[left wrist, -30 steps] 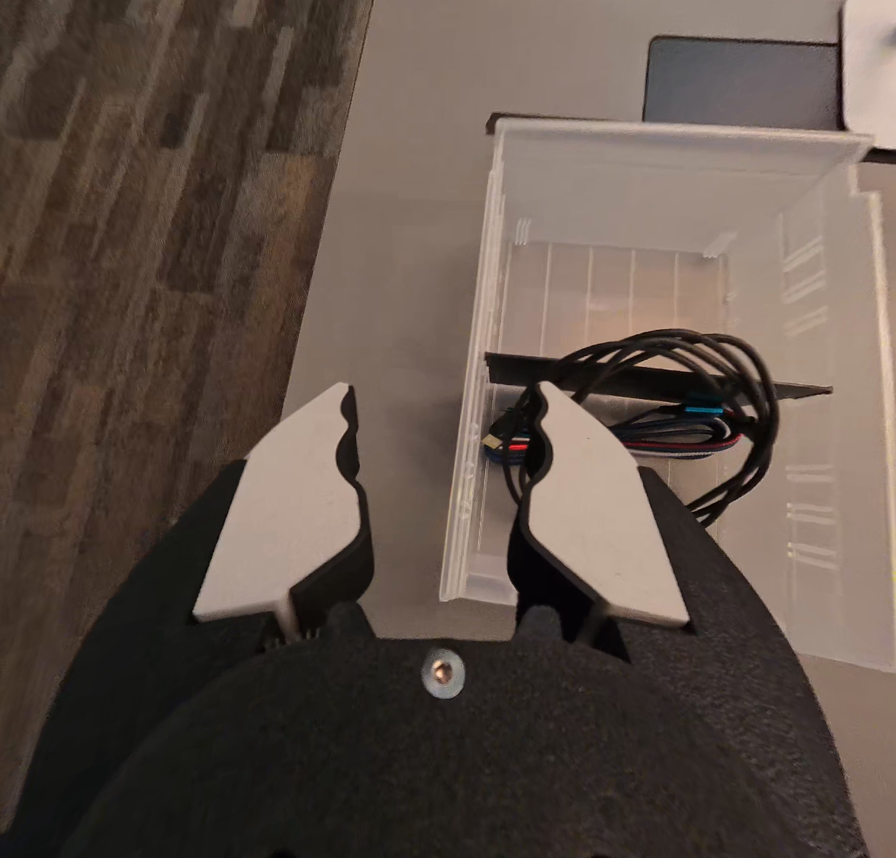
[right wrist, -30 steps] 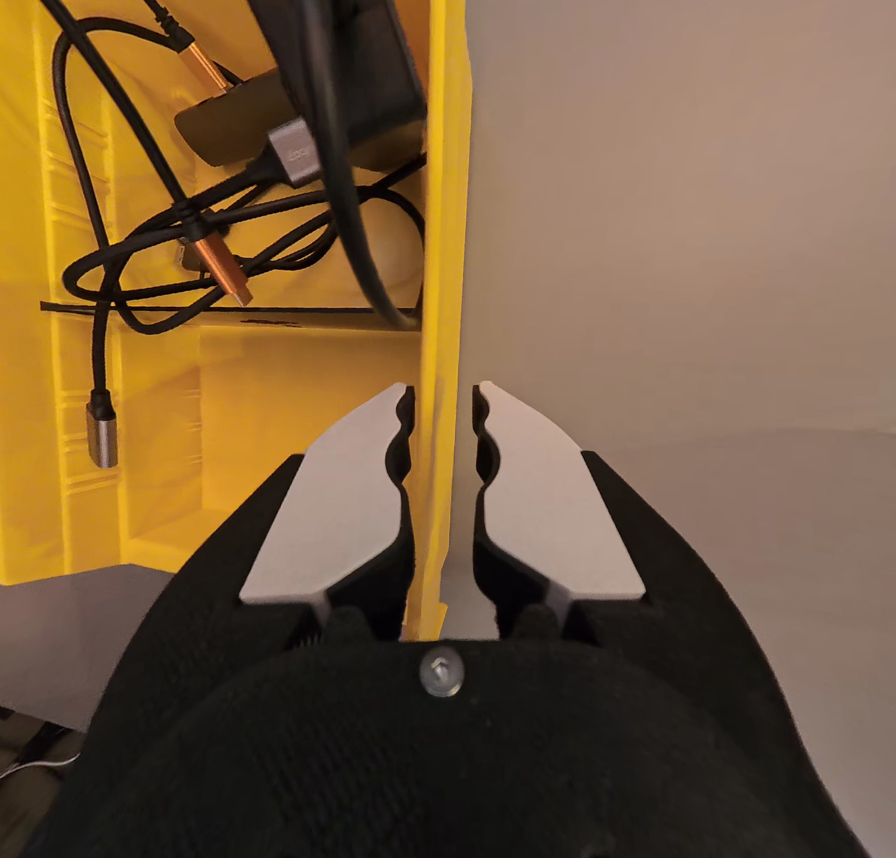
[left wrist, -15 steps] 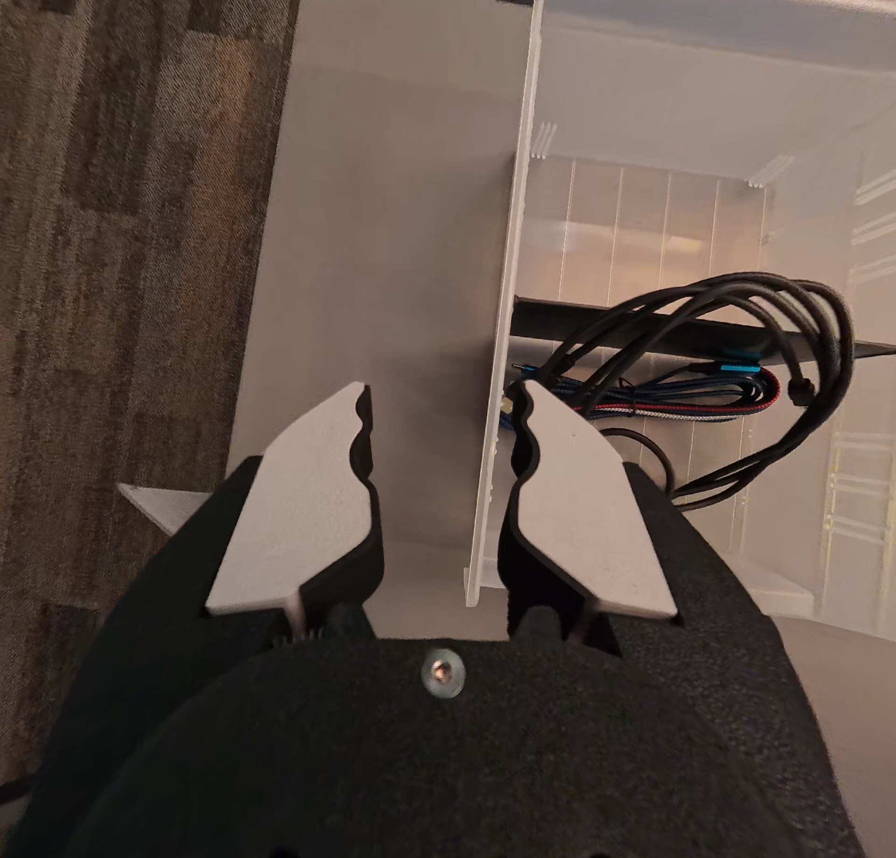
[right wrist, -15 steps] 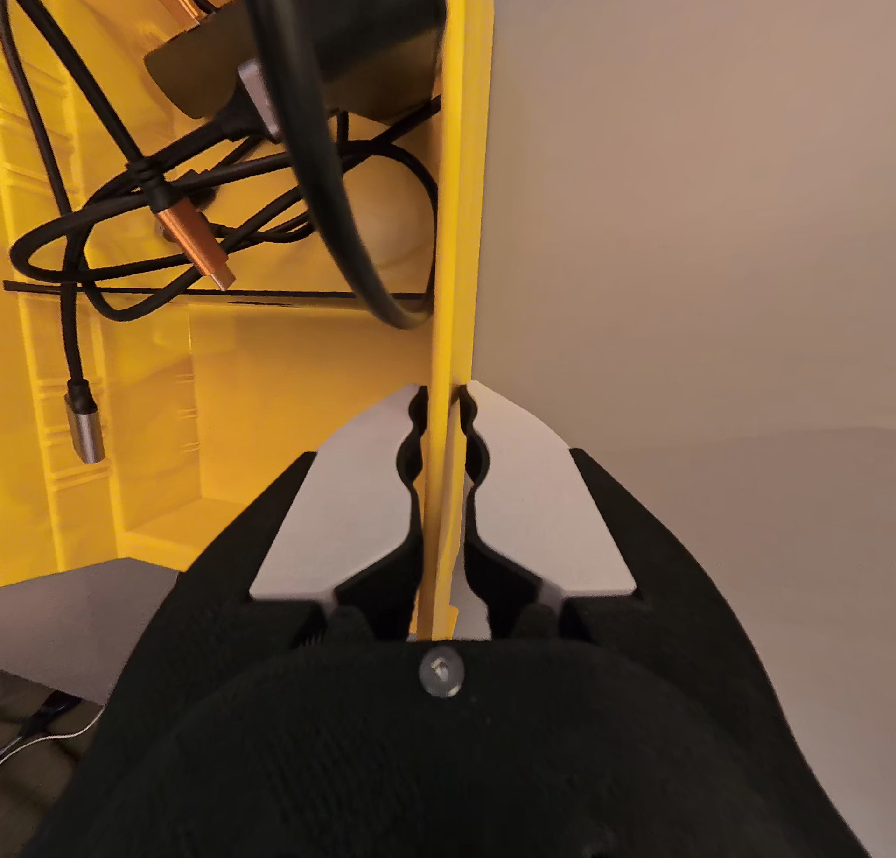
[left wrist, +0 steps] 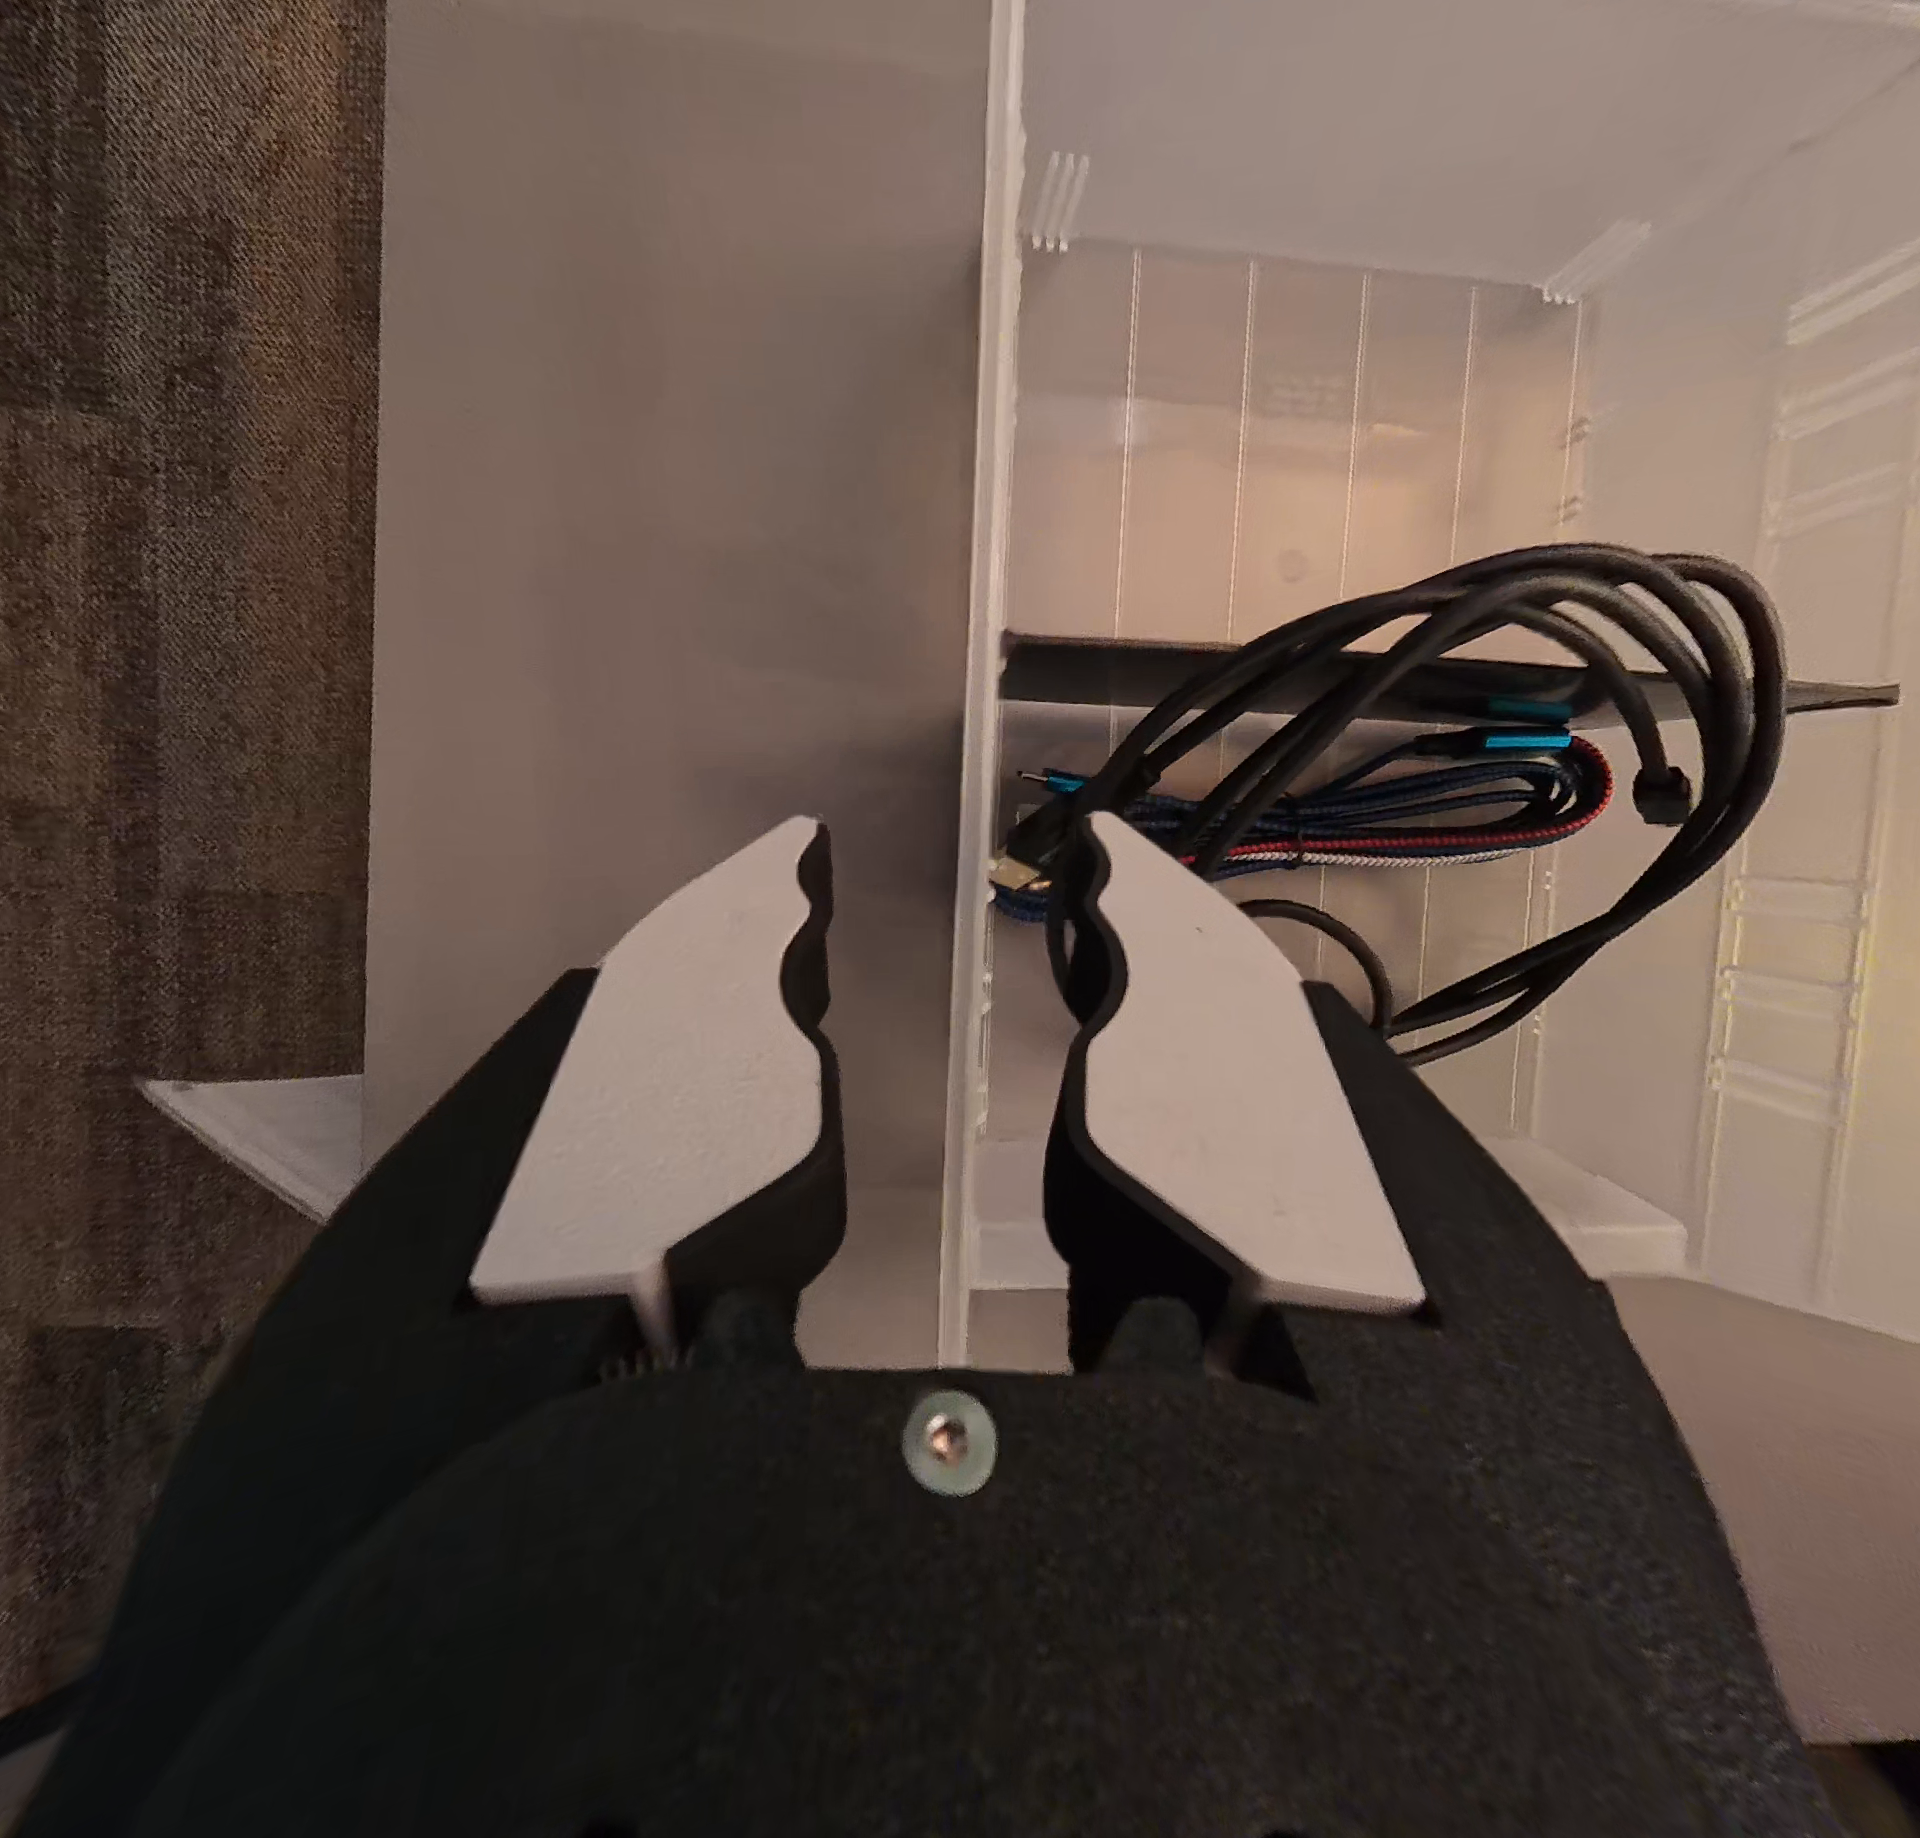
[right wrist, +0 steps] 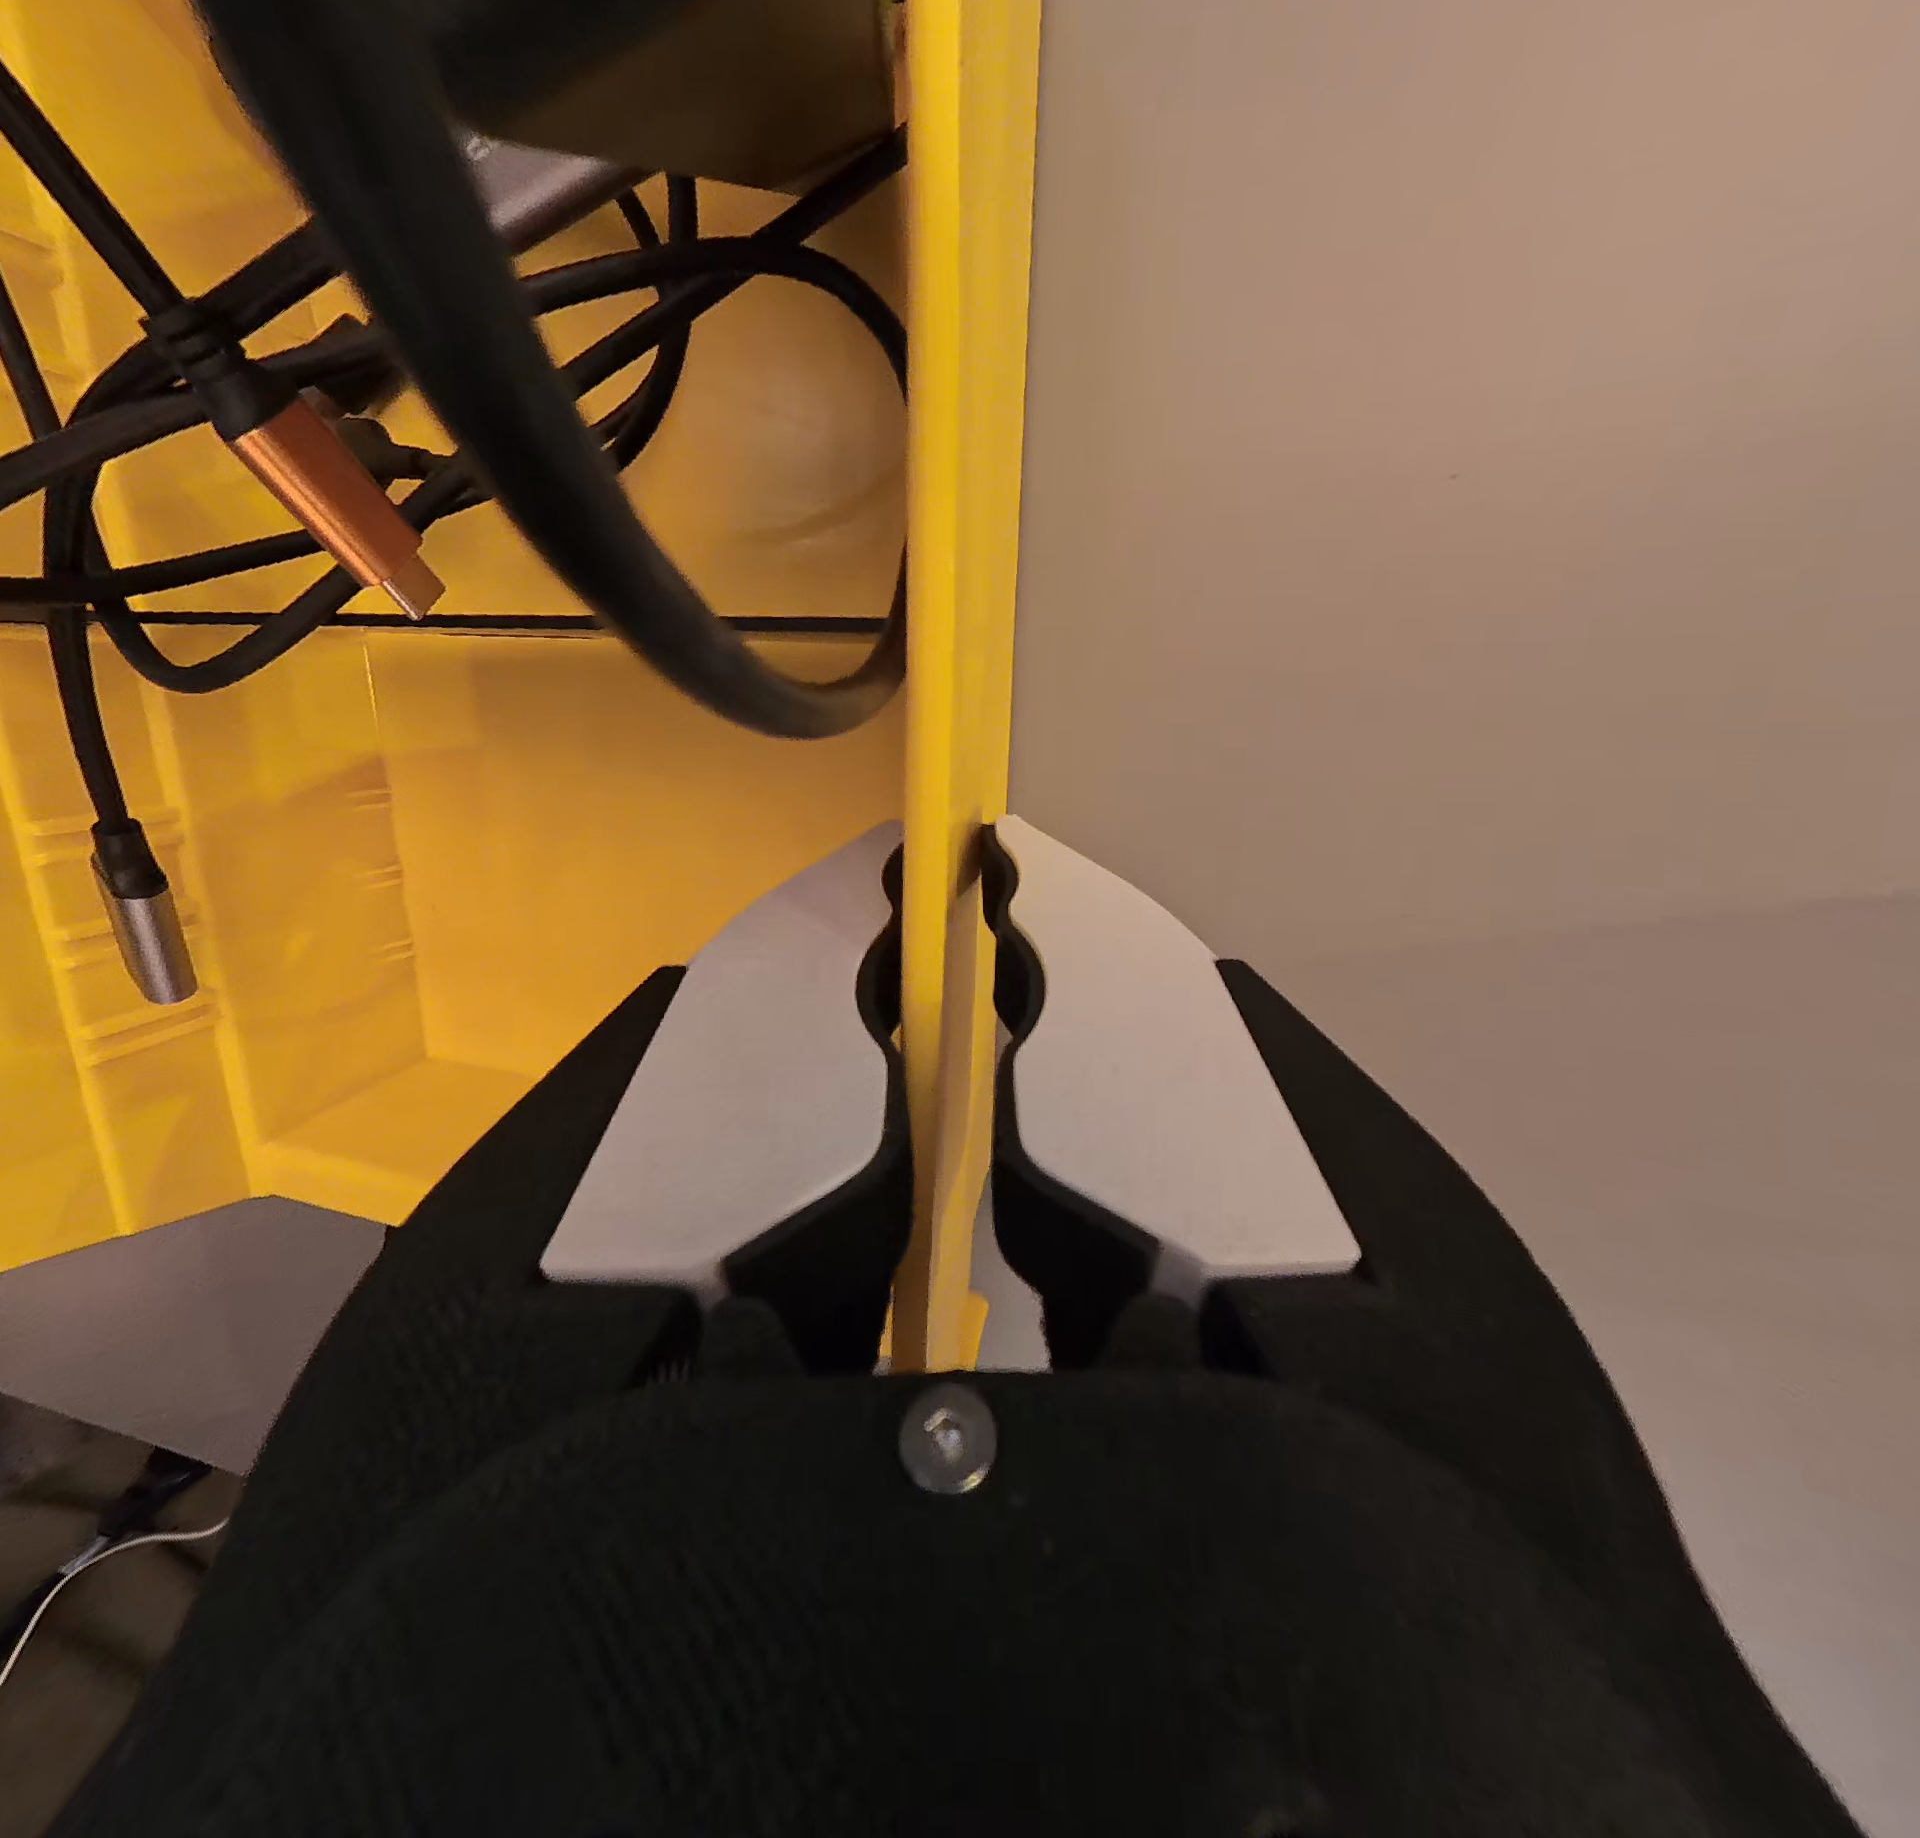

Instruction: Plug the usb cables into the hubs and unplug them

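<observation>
In the left wrist view my left gripper [left wrist: 956,832] is open and straddles the left wall of a clear plastic bin [left wrist: 997,334], one finger outside and one inside, not touching it. The bin holds looped black cables [left wrist: 1558,625] and blue and red braided cables [left wrist: 1455,832] in front of a black divider [left wrist: 1247,661]. In the right wrist view my right gripper [right wrist: 948,832] is shut on the right wall of a yellow bin [right wrist: 966,334]. That bin holds black cables [right wrist: 520,438], a copper-coloured plug [right wrist: 332,500], a grey plug [right wrist: 140,926] and a dark hub [right wrist: 675,53], partly cut off.
Both bins stand on a pale table [left wrist: 623,438]. Its left edge borders brown carpet [left wrist: 156,541]. A flat white piece [left wrist: 260,1123] juts out at the table's left edge. To the right of the yellow bin is bare table [right wrist: 1455,541]. The tips of one gripper are about 85 cm away from the tips of the other.
My left gripper moved forward over the clear bin's left wall and its jaws narrowed. My right gripper closed on the yellow bin's right wall and moved further in.
</observation>
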`<state>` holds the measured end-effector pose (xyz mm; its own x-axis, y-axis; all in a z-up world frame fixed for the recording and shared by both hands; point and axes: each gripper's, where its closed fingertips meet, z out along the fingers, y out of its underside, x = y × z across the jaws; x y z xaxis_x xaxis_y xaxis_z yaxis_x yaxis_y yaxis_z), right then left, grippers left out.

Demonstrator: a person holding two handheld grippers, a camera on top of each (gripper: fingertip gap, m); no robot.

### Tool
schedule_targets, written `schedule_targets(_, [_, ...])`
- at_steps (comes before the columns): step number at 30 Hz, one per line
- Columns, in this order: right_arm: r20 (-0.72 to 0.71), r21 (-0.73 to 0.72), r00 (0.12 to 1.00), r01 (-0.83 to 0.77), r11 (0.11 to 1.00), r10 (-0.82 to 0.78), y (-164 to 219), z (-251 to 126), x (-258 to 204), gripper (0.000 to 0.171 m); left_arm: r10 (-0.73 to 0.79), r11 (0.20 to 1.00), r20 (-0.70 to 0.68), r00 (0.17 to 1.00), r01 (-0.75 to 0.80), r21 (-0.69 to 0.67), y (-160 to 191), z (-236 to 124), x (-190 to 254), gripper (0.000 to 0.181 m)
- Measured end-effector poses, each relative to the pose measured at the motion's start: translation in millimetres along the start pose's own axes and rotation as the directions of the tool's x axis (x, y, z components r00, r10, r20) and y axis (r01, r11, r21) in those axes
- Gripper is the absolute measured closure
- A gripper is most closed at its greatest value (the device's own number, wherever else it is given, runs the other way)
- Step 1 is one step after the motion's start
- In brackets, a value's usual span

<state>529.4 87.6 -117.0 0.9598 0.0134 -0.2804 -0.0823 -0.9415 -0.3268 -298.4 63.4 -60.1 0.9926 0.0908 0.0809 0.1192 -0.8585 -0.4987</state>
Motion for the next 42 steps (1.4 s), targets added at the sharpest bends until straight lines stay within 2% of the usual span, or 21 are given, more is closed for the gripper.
schedule_targets(11, [-0.083, -0.035, 0.997, -0.003, 0.999, 0.000, 1, 2, -2, 0.154, 0.006, 0.999, 0.044, 0.999, -0.004, -0.054, 4, 11, -1, 0.140])
schedule_targets(18, [-0.080, -0.031, 0.995, -0.060, 0.998, 0.057, 0, 2, 2, 0.162, 0.033, 0.996, 0.053, 0.998, -0.028, -0.089, 6, 18, 2, 0.143])
schedule_targets(26, [-0.109, -0.038, 0.993, -0.049, 0.998, 0.045, 1, 2, 4, 0.164, 0.004, 0.995, 0.020, 1.000, -0.002, -0.095, 8, 21, 2, 0.156])
schedule_targets(35, [-0.042, -0.049, 0.996, -0.077, 0.996, 0.075, 3, 4, -2, 0.156, 0.010, 0.990, -0.011, 1.000, -0.012, -0.143, 15, 28, 8, 0.164])
schedule_targets(39, [-0.089, -0.062, 0.994, -0.065, 0.996, 0.059, 4, 5, 3, 0.164, 0.012, 0.990, -0.003, 1.000, -0.013, -0.144, 15, 29, 7, 0.170])
schedule_targets(42, [-0.090, -0.063, 0.994, -0.066, 0.996, 0.060, 4, 5, 3, 0.164, 0.006, 0.990, -0.007, 1.000, -0.007, -0.139, 15, 29, 5, 0.176])
